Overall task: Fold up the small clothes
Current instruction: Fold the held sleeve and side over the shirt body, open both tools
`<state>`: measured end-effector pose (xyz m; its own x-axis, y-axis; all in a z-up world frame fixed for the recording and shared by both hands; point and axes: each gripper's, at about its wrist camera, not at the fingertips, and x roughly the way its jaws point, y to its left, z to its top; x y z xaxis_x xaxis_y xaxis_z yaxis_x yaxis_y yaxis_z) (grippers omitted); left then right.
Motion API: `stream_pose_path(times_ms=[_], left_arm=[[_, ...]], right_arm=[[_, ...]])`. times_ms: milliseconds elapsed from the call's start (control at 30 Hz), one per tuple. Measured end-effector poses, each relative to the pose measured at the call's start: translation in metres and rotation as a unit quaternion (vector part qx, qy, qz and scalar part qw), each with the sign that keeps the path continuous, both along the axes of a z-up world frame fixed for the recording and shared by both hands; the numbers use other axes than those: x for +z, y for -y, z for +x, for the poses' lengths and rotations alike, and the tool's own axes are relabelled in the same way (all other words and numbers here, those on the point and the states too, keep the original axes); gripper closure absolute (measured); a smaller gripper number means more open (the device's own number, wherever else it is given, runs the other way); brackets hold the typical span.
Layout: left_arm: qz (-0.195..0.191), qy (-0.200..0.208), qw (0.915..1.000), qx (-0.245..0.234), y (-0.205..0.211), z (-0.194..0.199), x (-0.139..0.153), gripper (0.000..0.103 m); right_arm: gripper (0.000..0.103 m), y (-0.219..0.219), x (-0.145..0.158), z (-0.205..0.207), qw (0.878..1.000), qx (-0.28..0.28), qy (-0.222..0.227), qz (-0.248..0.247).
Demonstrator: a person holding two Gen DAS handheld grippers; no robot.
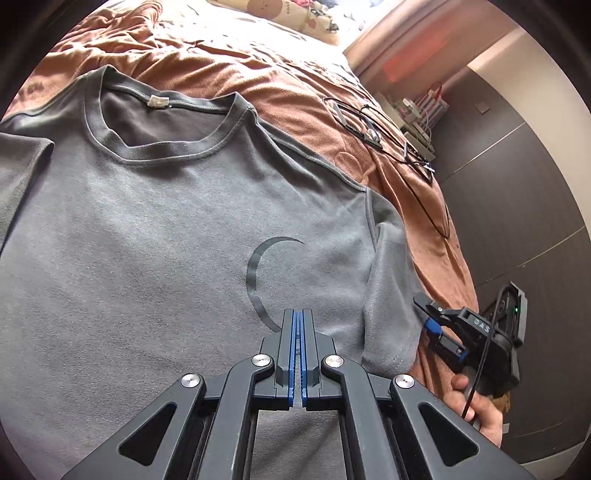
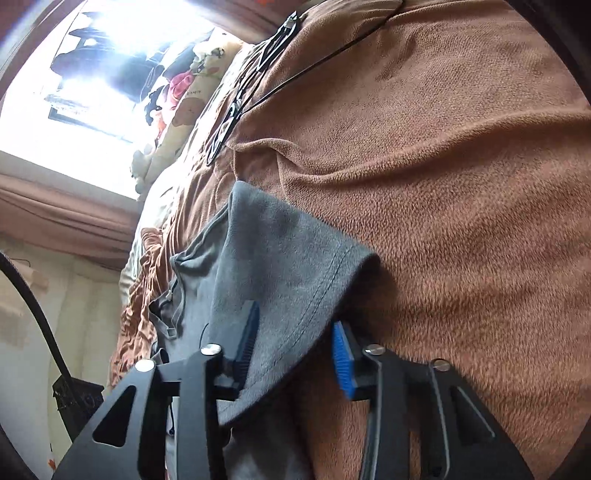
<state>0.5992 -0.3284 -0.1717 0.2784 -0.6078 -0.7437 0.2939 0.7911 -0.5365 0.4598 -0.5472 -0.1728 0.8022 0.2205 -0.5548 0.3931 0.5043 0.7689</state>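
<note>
A grey T-shirt [image 1: 159, 229] with a dark crescent print lies flat, face up, on a brown bed cover [image 1: 288, 85]. My left gripper [image 1: 298, 314] is shut and empty, hovering above the shirt's chest near the crescent. My right gripper [image 1: 430, 319] is at the shirt's right sleeve [image 1: 388, 295]. In the right wrist view the right gripper [image 2: 295, 336] is open, its blue pads [image 2: 341, 356] on either side of the sleeve hem [image 2: 295, 273], which lies between the jaws.
Black cables and a small device [image 1: 373, 129] lie on the cover beyond the sleeve. The bed edge runs along the right, with dark floor [image 1: 517, 192] beside it. Plush pillows [image 1: 314, 18] sit at the head.
</note>
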Motion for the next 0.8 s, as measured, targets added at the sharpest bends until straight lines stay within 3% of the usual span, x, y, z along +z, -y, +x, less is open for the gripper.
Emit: stream_pose_path(times_ms=[100, 200, 400, 533, 800], left_arm=[[-0.004, 0.003, 1.0000, 0.003, -0.006, 0.000, 0.003, 0.103], [-0.006, -0.001, 0.9999, 0.012, -0.015, 0.002, 0.004, 0.103], [-0.009, 0.002, 0.9997, 0.023, -0.030, 0.006, 0.009, 0.103], [-0.009, 0.003, 0.9995, 0.029, -0.041, 0.009, 0.010, 0.103], [-0.003, -0.003, 0.9992, 0.040, -0.052, 0.016, 0.004, 0.103]], right_arm=[[0.099, -0.016, 0.018, 0.013, 0.999, 0.021, -0.003, -0.025], [0.100, -0.052, 0.051, 0.021, 0.996, 0.048, 0.028, -0.066], [0.100, -0.094, 0.089, 0.057, 0.987, 0.097, 0.043, -0.121], [0.100, -0.116, 0.099, 0.080, 0.976, 0.134, 0.035, -0.167], [0.098, -0.149, 0.093, 0.120, 0.957, 0.213, 0.018, -0.199]])
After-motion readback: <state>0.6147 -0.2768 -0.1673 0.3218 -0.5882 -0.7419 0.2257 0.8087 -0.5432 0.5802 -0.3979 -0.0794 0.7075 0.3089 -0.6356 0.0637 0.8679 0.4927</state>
